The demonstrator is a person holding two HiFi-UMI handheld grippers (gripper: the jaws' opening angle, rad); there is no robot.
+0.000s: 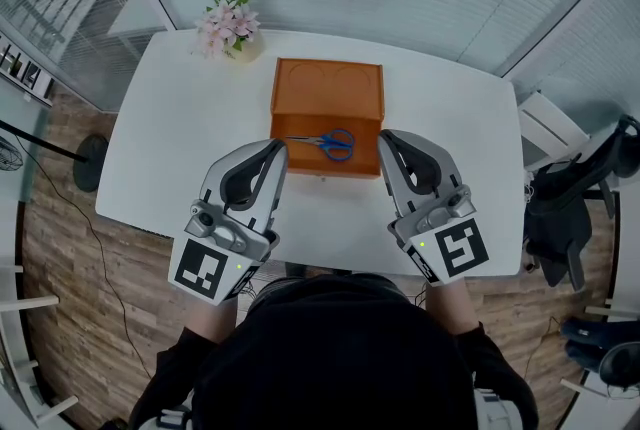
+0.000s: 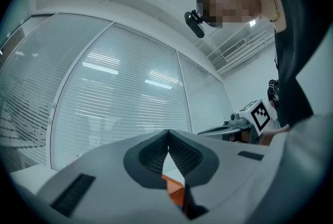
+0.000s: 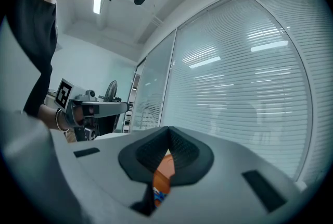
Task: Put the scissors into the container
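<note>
The scissors [image 1: 327, 142], with blue handles, lie inside the orange container [image 1: 326, 87], near its front wall. My left gripper [image 1: 277, 147] is held up just left of the container's front, jaws closed and empty. My right gripper [image 1: 385, 138] is raised just right of it, likewise shut with nothing between its jaws. In the left gripper view the jaw tips [image 2: 168, 133] meet, and a strip of the orange container [image 2: 176, 189] shows below them. In the right gripper view the tips [image 3: 168, 130] touch too, with the orange container [image 3: 162, 176] behind.
A pot of pink flowers [image 1: 228, 26] stands at the white table's [image 1: 190, 143] far left corner. A dark chair [image 1: 570, 203] with clothes sits to the right of the table. A fan stand [image 1: 88, 161] is on the wooden floor at left.
</note>
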